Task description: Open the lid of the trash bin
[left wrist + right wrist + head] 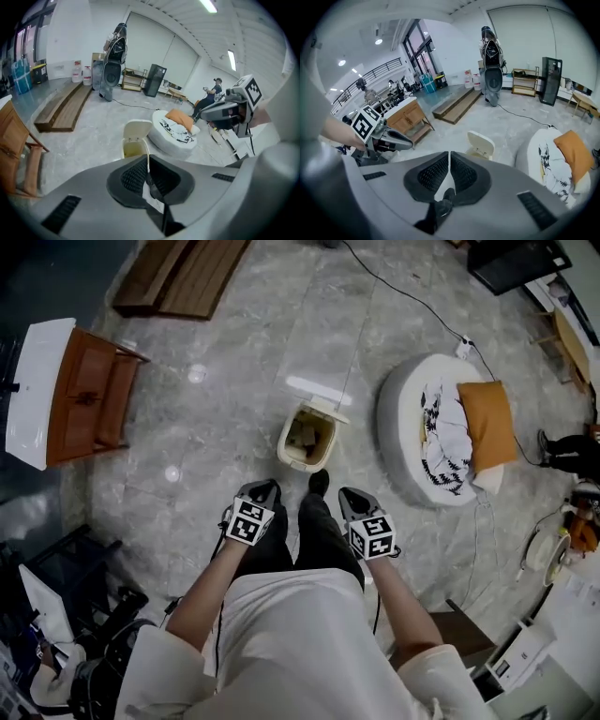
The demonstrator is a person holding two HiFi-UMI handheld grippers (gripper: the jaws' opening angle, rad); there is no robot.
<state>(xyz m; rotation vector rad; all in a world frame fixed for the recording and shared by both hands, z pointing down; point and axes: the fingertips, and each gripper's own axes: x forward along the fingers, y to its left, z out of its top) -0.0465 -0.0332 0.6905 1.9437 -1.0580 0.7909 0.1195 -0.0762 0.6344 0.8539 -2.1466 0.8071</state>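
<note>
A small cream trash bin point(306, 439) stands on the grey marble floor just ahead of my feet, its lid point(323, 410) tipped up at the far side and the inside showing. The left gripper view has the bin point(133, 149) with its raised lid point(137, 128) right beyond the jaws; the right gripper view shows the lid point(481, 143) too. My left gripper point(263, 487) and right gripper point(352, 494) hover near my knees, short of the bin, touching nothing. Both are shut, pads together and empty, in the left gripper point(148, 160) and right gripper point(450, 158) views.
A round white pouf point(409, 427) with an orange cushion point(487, 423) lies right of the bin. A wooden side table point(89, 395) stands at left, wooden planks point(183, 273) at the back. A black cable point(403, 296) crosses the floor. Another person point(572, 451) sits at far right.
</note>
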